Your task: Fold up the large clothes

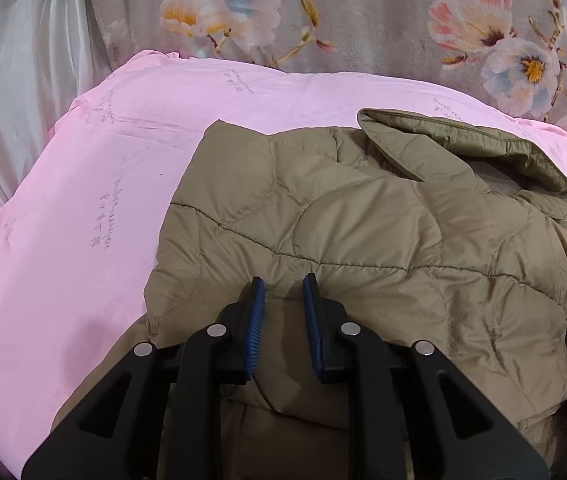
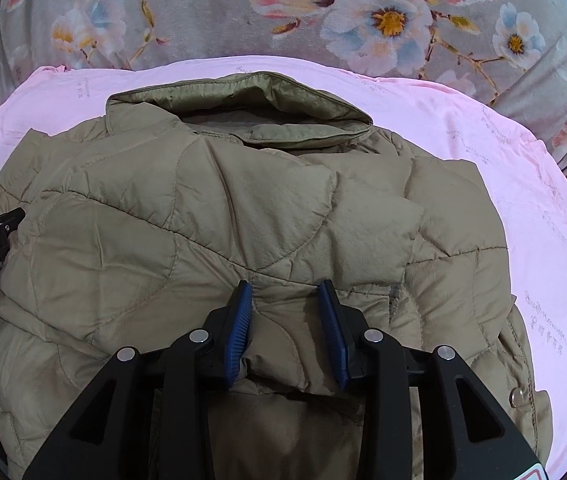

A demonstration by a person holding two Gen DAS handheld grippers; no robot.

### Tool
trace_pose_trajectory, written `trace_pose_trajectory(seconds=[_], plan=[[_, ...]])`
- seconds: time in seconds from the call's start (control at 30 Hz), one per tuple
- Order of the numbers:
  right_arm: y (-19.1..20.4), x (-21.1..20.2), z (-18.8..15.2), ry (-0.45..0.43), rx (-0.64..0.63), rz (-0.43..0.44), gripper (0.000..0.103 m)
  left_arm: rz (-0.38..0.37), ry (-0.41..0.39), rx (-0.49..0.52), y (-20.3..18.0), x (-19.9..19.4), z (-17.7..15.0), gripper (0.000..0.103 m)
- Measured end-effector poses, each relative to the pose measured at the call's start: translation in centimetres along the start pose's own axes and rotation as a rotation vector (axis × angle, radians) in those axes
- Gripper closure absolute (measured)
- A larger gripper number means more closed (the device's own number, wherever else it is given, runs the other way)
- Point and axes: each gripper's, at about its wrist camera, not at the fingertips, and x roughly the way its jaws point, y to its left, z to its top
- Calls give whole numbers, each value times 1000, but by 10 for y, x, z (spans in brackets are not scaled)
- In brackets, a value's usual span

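Pink sheeting (image 1: 83,184) covers the bed in the left wrist view, with a grey floral blanket (image 1: 363,20) bunched along its far edge and a pale curtain (image 1: 23,80) at the left. On the sheet lies the olive quilted jacket (image 1: 363,220), its collar (image 1: 463,148) toward the far edge and its hem end doubled up toward the near edge. The left gripper (image 1: 284,284) stands with its fingers narrowly apart over the folded near edge; fabric sits low between the pads, though whether they press on it I cannot tell. It looks placed there to carry or settle the fold.

From the right wrist view the same pink sheet (image 2: 543,220) and floral blanket (image 2: 203,8) frame the jacket (image 2: 203,220), which lies squarely in the middle of the bed. Its long axis runs from near edge to far edge, collar (image 2: 243,108) pointing away. The right gripper (image 2: 286,284) straddles a bulge of the doubled-over layer, jaws moderately apart and easing wider, seemingly letting the fold drop. Part of the other gripper shows at the left edge.
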Motion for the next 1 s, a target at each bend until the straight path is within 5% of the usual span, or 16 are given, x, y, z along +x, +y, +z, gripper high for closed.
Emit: trace_pose_trajectory(seconds=[0.7,0.87,1.0], plan=[[-11,-68,-78,6,42,56,67,20,1,18,19,-76,-79,84],[-15,-78,-80,36,36,96,64,-45,37,-48,34,-87,-77,79],[-31,-86,-50,24,104,205,53,-167,64,-150,41,-95,-36,68]])
